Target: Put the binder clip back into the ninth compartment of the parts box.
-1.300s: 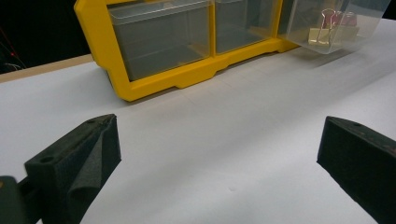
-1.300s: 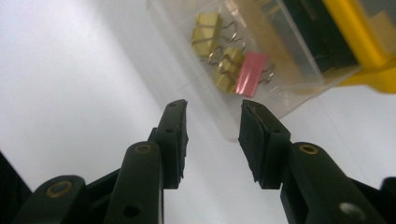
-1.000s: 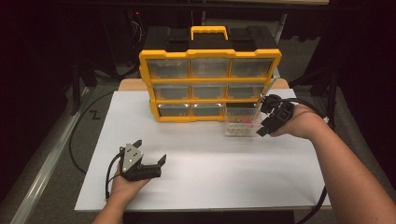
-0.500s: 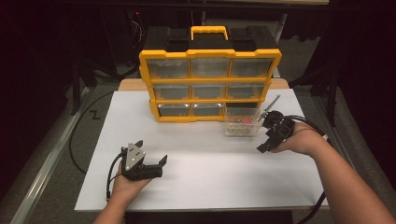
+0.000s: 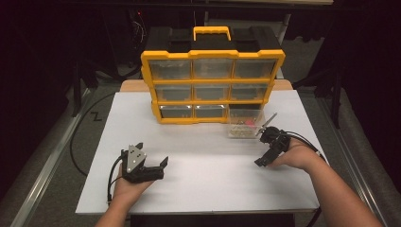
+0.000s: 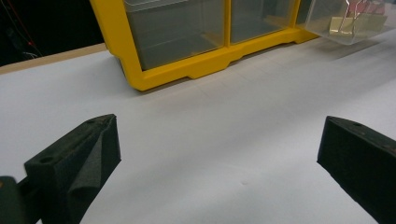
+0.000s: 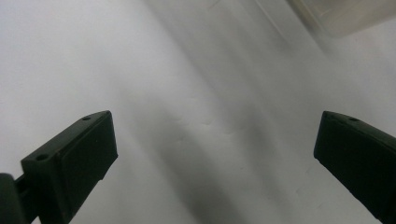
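My right claw (image 5: 263,156) hangs low over the white counter (image 5: 213,170), jaws just spread wide and empty, near the clear drawer (image 5: 244,126) of clips pulled from the yellow organizer (image 5: 213,85); left claw (image 5: 158,166) rests wide; best approach the drawer level and squarely

High view overlooks white table (image 5: 208,156); both gripper views skim it closely.

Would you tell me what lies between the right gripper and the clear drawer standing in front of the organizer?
Nothing: in the high view only bare white table separates the right gripper, jaws just opened and empty, from the clear drawer.
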Demonstrator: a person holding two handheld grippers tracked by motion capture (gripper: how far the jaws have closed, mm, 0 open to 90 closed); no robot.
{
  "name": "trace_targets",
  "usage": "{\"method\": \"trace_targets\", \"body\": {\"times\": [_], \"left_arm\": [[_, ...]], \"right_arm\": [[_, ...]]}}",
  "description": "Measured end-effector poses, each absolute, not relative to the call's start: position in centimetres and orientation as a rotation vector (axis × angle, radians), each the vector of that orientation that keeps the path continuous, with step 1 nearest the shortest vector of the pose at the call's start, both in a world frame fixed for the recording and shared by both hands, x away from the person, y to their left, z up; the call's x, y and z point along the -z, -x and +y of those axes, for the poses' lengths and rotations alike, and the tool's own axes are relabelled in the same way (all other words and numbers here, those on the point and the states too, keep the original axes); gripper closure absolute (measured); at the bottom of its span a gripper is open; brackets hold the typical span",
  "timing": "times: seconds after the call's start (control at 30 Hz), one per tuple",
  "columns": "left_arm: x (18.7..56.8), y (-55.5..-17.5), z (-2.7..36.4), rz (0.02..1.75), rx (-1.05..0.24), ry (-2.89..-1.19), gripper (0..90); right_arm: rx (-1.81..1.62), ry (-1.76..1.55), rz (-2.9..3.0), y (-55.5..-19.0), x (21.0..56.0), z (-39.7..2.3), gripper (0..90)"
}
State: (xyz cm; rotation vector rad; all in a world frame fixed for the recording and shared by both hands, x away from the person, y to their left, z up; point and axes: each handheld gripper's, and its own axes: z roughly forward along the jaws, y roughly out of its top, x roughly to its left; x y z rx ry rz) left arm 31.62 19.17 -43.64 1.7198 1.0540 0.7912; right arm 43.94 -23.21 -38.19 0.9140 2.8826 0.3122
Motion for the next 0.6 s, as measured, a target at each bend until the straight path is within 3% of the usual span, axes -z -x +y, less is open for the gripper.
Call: {"method": "trace_targets", "body": {"times": [0.6], "left_arm": [[43.5,-31.9,19.5,1.11,-0.755,-1.695,0.4]], "right_arm": [[-0.559,-0.893,2.746,-42.3,40.4,-23.8,0.7]]}}
